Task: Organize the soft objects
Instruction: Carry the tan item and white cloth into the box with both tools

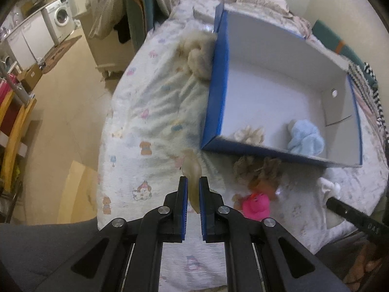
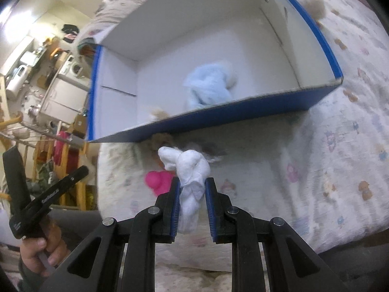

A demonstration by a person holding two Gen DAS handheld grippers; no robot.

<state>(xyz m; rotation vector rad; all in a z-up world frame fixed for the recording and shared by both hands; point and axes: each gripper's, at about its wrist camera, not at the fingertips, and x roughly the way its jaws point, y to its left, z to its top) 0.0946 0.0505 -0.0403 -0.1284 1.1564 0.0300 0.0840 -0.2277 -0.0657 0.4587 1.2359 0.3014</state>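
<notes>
Two grippers clamped, left gripper (image 1: 193, 186) beige piece (image 1: 193, 168), right gripper (image 2: 192, 186) white cloth (image 2: 192, 170)

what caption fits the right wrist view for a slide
Right tool grips a white cloth bundle before the blue box holding a light blue plush.

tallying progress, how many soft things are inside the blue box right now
2: a light blue plush by the near wall, and a cream fluffy piece beside it. The near wall of the blue box may hide more.
</notes>
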